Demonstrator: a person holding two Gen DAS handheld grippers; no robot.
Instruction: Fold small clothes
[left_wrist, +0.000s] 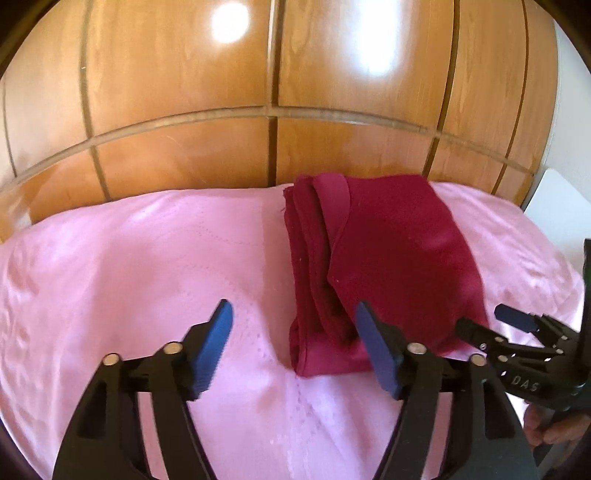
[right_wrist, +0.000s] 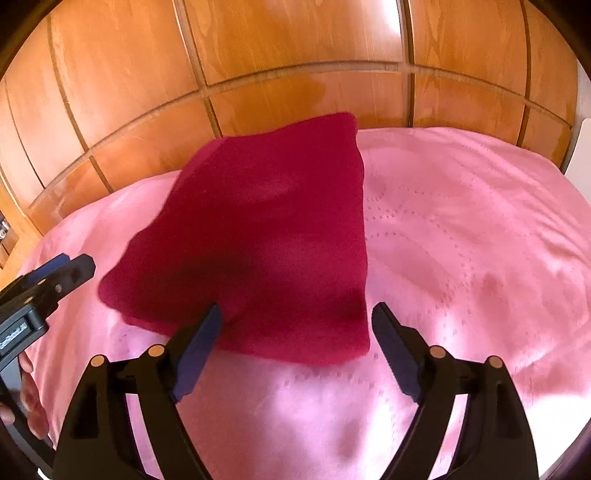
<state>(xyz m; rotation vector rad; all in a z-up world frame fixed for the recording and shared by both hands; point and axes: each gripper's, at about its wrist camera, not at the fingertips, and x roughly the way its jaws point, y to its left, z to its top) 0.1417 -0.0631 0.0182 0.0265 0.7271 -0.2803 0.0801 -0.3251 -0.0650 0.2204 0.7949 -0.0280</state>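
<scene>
Now both claws, left claw (left_wrist: 293, 347) and right claw (right_wrist: 295, 349), hang released above the folded maroon garment (left_wrist: 388, 258) (loosely stacked); a brushing fingertip could undo its layers on the slick pink bedspread (left_wrist: 129, 258).

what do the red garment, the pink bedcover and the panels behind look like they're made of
Red garment: soft matte knit, likely cotton; no shine, limp folded layers.
Pink bedcover: satin-like quilted fabric; glossy sheen, dotted stitch lines.
Panels: wood or wood veneer, glossy varnish; visible grain, bright light reflections.

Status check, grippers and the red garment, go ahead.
Left gripper open, empty. Right gripper open, empty. Red garment folded on pink bedspread. Nothing in the way.
</scene>
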